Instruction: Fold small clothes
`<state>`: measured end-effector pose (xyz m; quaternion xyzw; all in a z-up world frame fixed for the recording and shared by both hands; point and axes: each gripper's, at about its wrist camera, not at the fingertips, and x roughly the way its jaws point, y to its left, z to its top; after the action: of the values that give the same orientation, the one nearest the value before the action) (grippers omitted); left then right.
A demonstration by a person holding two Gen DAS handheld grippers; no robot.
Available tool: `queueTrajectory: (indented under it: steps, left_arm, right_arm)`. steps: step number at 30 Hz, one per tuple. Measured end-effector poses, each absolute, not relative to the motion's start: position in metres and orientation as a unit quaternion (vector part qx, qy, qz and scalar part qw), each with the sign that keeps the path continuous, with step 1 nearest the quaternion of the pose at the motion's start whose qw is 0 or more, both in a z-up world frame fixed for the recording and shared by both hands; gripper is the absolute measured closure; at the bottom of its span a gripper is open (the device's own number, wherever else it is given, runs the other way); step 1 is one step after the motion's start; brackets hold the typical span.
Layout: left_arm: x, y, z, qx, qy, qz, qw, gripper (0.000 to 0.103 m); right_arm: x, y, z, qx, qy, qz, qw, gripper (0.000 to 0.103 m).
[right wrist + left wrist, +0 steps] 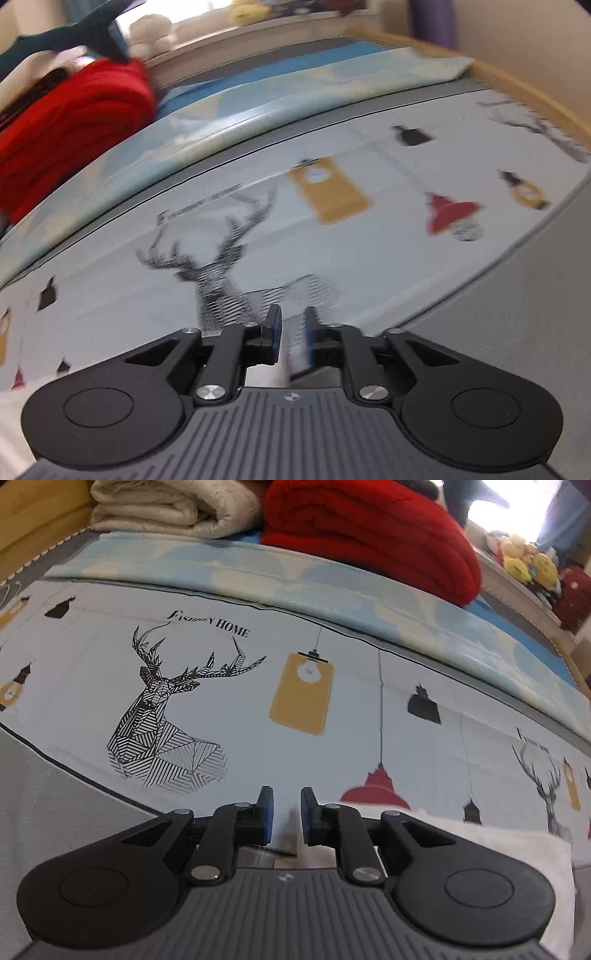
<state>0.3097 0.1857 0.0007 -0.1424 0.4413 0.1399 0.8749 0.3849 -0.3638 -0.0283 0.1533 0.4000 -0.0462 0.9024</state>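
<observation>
The white garment (498, 853) is lying flat on the bed (240, 720), running out toward four o'clock under the left tool (287, 814), whose blue pads are standing slightly parted with nothing visibly clamped; the right tool (291, 341) is likewise slightly released, white cloth (11, 424) showing only at its eight o'clock edge

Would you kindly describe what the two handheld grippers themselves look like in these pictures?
The left gripper and right gripper look alike: a ribbed dark-grey body, black linkage arms with silver pivot pins, round black side housings and blue pads on the fingers. No cables or sleeves show.
</observation>
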Motion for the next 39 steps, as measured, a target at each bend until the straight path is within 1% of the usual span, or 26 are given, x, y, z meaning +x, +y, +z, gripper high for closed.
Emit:
queueTrajectory:
  steps: [3,6,10,12,13,15,16,17,20,24,25,27,28,29,32,35,36,37,39]
  left_arm:
    - [0.297,0.177,0.003,-0.133,0.457,0.086,0.875,0.086]
    - [0.282,0.160,0.002,-0.102,0.488,0.003,0.867,0.086]
    - [0.247,0.127,-0.007,0.018,0.515,-0.097,0.852,0.086]
    - [0.227,0.120,-0.020,0.047,0.537,-0.148,0.829,0.087]
    - [0.218,0.119,-0.031,0.065,0.555,-0.158,0.814,0.088]
    - [0.202,0.122,-0.062,0.136,0.598,-0.137,0.778,0.090]
    - [0.194,0.125,-0.070,0.150,0.605,-0.136,0.770,0.091]
    - [0.190,0.128,-0.068,0.148,0.599,-0.134,0.775,0.092]
    - [0.186,0.133,-0.051,0.130,0.581,-0.122,0.794,0.093]
    - [0.179,0.125,-0.039,0.101,0.550,-0.162,0.813,0.093]
    - [0.179,0.121,-0.044,0.104,0.556,-0.166,0.808,0.093]
    - [0.176,0.108,-0.065,0.154,0.588,-0.167,0.776,0.093]
    - [0.171,0.103,-0.071,0.187,0.588,-0.171,0.768,0.093]
    - [0.171,0.100,-0.069,0.198,0.584,-0.177,0.767,0.093]
    - [0.181,0.109,-0.049,0.169,0.577,-0.158,0.783,0.093]
    - [0.193,0.114,-0.026,0.148,0.541,-0.149,0.815,0.091]
    - [0.197,0.115,-0.024,0.137,0.535,-0.148,0.820,0.091]
    - [0.202,0.116,-0.024,0.136,0.530,-0.146,0.824,0.091]
    - [0.209,0.112,-0.030,0.146,0.524,-0.145,0.827,0.091]
  right_arm:
    - [0.371,-0.374,-0.025,0.168,0.411,-0.014,0.896,0.086]
    - [0.355,-0.367,-0.026,0.135,0.449,0.086,0.879,0.086]
    - [0.312,-0.340,-0.032,0.031,0.491,0.236,0.838,0.086]
    - [0.286,-0.329,-0.038,-0.031,0.502,0.291,0.814,0.086]
    - [0.275,-0.326,-0.042,-0.057,0.509,0.305,0.803,0.086]
    - [0.261,-0.328,-0.055,-0.104,0.535,0.295,0.785,0.087]
    - [0.259,-0.332,-0.061,-0.121,0.548,0.280,0.779,0.089]
    - [0.256,-0.337,-0.065,-0.128,0.556,0.275,0.774,0.092]
    - [0.251,-0.342,-0.061,-0.132,0.563,0.268,0.770,0.092]
    - [0.249,-0.343,-0.051,-0.127,0.557,0.261,0.778,0.091]
    - [0.248,-0.343,-0.052,-0.132,0.565,0.252,0.775,0.091]
    - [0.242,-0.340,-0.061,-0.164,0.574,0.246,0.764,0.091]
    - [0.239,-0.338,-0.061,-0.177,0.568,0.251,0.764,0.091]
    - [0.238,-0.337,-0.058,-0.177,0.568,0.253,0.763,0.091]
    - [0.245,-0.342,-0.041,-0.144,0.554,0.253,0.780,0.091]
    - [0.257,-0.349,-0.024,-0.108,0.518,0.240,0.814,0.084]
    - [0.263,-0.351,-0.023,-0.098,0.510,0.227,0.824,0.077]
    - [0.270,-0.352,-0.023,-0.091,0.504,0.215,0.832,0.075]
    - [0.280,-0.354,-0.024,-0.073,0.497,0.200,0.841,0.075]
